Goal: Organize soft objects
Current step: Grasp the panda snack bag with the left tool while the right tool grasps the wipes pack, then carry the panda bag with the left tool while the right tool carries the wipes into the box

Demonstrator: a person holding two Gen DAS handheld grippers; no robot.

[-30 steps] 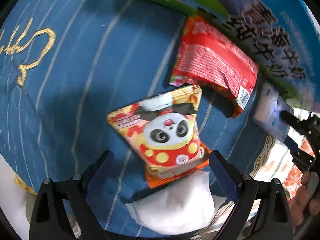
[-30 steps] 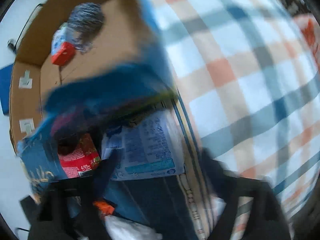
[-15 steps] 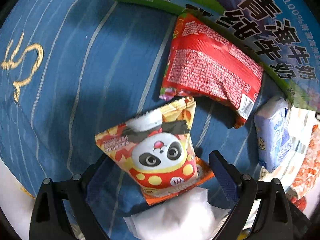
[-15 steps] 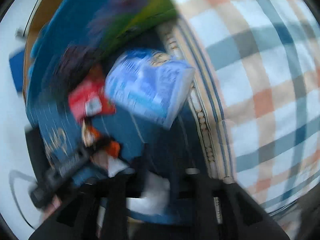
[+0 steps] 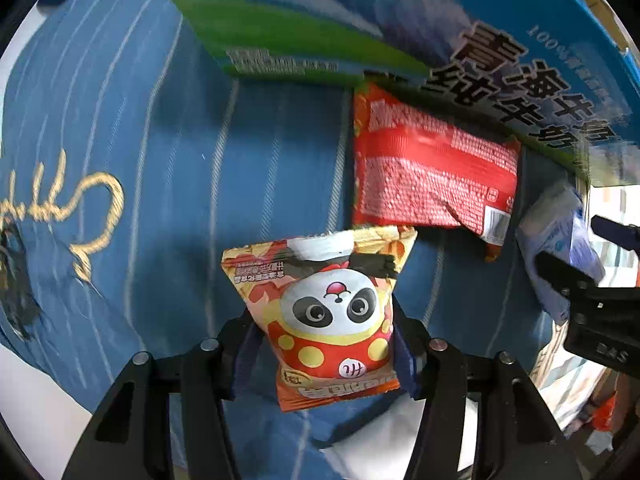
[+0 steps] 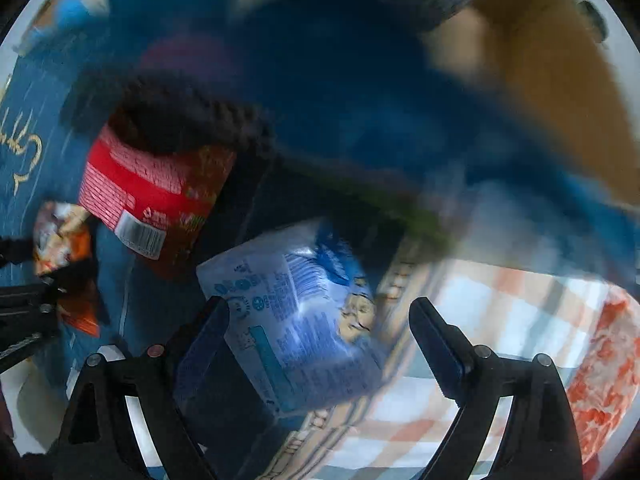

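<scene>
My left gripper [image 5: 322, 350] is shut on a panda snack bag [image 5: 326, 312] and holds it above the blue striped cloth [image 5: 180, 184]. A red snack packet [image 5: 432, 176] lies behind it, under the edge of a blue milk carton box [image 5: 460, 48]. My right gripper [image 6: 320, 332] is open around a pale blue tissue pack [image 6: 296, 320], which sits between its jaws; contact is unclear. The tissue pack [image 5: 560, 240] and the right gripper [image 5: 584, 256] also show at the right of the left wrist view. The red packet [image 6: 148, 188] and panda bag [image 6: 60, 240] show at the left of the right wrist view.
A white soft packet [image 5: 384, 440] lies below the left gripper. A checked orange and blue cloth [image 6: 500, 340] lies to the right. A brown cardboard box [image 6: 560, 68] stands behind, blurred. A dark knitted item [image 6: 180, 120] rests over the red packet.
My left gripper has closed on the panda bag and lifted it. My right gripper has swung back to the tissue pack, which now sits between its open jaws.
</scene>
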